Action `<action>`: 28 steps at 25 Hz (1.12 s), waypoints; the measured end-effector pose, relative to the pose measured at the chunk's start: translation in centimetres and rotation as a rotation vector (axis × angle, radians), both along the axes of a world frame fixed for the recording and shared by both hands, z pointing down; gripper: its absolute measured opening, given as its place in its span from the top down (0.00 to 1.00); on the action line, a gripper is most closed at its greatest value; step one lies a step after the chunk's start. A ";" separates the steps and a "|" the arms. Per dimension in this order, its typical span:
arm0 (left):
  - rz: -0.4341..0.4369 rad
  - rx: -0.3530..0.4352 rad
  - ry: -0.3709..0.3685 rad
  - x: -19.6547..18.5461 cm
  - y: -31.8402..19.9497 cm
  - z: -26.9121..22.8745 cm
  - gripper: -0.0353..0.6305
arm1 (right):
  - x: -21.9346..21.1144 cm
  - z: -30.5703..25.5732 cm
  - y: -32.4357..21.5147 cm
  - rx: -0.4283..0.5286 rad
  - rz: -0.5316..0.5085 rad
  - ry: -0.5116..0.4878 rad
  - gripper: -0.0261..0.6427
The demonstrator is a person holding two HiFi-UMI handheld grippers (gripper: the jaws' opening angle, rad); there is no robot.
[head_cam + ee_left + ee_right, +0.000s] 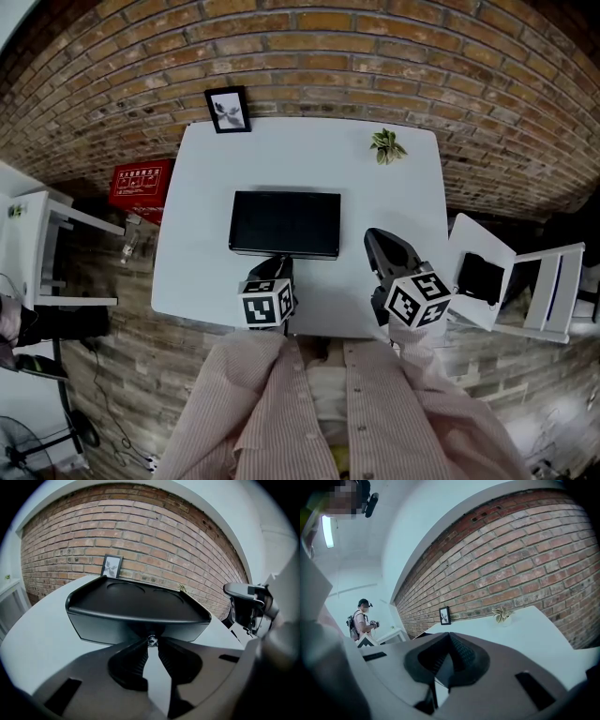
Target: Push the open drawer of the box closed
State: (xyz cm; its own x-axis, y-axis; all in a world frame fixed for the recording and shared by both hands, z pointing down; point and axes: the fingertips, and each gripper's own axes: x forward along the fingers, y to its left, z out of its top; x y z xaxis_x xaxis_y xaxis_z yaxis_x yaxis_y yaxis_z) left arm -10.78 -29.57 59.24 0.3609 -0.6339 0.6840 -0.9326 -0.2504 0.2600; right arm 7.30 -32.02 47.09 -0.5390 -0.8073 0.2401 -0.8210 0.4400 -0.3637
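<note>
A black box [285, 223] lies in the middle of the white table [202, 187]; its lid has two round hollows [136, 597]. Its drawer front [117, 631] faces me and looks about flush with the box. A small silver knob [151, 641] sticks out of that front. My left gripper [279, 265] is at the box's near side, its two jaw tips pinched on the knob [151, 641]. To the right of the box my right gripper [379, 238] is tilted upward above the table, its jaws shut [449, 635] with nothing between them.
A framed picture [228, 110] leans at the table's far edge and a small potted plant [387, 145] stands at the far right. White chairs stand left [47, 248] and right [553, 281] of the table, with a red crate [141, 183] on the floor. A person [361, 620] stands in the distance.
</note>
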 end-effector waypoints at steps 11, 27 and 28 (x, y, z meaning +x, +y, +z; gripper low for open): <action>0.002 0.073 -0.057 0.2 0.0 -0.1 0.84 | -0.1 0.1 0.2 -0.007 -0.004 0.003 0.96; 0.033 0.293 -0.051 0.0 2.1 -4.9 0.95 | -1.8 -0.7 1.9 0.024 -0.073 -0.038 0.96; 0.029 0.306 -0.050 -0.2 2.3 -5.5 0.95 | -1.8 -0.8 2.0 0.031 -0.079 -0.040 0.96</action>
State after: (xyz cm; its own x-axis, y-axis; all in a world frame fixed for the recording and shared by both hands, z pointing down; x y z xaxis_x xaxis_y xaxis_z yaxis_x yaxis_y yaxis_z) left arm -11.03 -27.30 53.77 0.3527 -0.8030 0.4804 -0.9336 -0.3368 0.1224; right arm 5.46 -30.00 46.24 -0.6098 -0.7687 0.1929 -0.7685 0.5140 -0.3811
